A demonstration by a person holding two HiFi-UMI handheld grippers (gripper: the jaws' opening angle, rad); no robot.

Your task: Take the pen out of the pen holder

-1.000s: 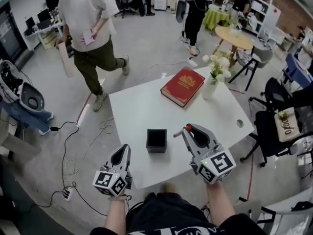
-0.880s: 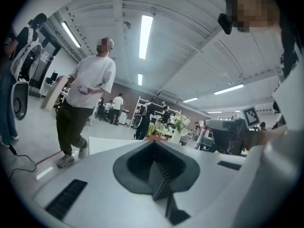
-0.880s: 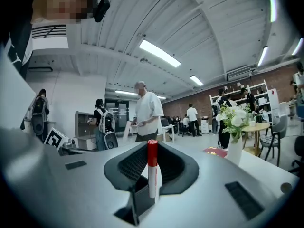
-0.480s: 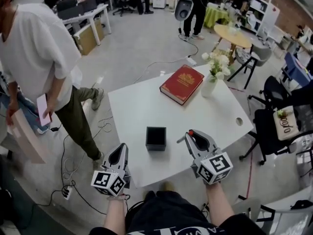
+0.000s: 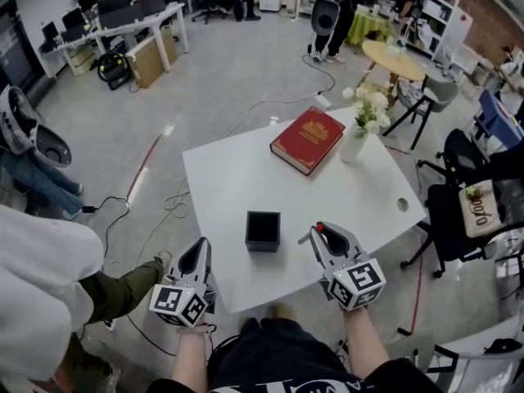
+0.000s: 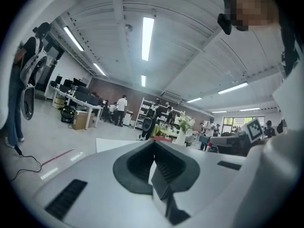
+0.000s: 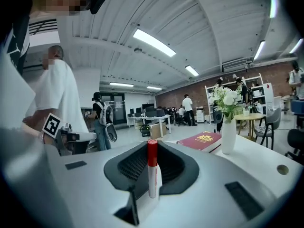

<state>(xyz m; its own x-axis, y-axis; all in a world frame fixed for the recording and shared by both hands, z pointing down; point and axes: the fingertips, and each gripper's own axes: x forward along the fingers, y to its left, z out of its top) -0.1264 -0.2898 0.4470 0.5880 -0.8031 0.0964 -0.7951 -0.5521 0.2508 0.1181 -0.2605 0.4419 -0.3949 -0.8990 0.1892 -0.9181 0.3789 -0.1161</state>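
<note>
The black square pen holder [image 5: 263,231] stands near the front of the white table [image 5: 229,182]. A pen with a red cap [image 5: 318,228] is out of it, to its right, with my right gripper [image 5: 313,234] shut on it. In the right gripper view the pen [image 7: 152,160] stands upright between the jaws of that gripper [image 7: 151,177]. My left gripper [image 5: 202,247] hovers at the table's front left edge, left of the holder. Its jaws [image 6: 153,167] are shut with nothing between them.
A red book [image 5: 307,140] and a white vase of flowers [image 5: 354,142] sit at the table's far side. The table has a cable hole [image 5: 402,205] at its right. A person in a white shirt [image 5: 37,281] stands close at the left. Chairs [image 5: 475,207] crowd the right.
My right gripper has sunk with the pen toward the table's front edge. The person in white has walked from the far left to close beside me. The left gripper has stayed put.
</note>
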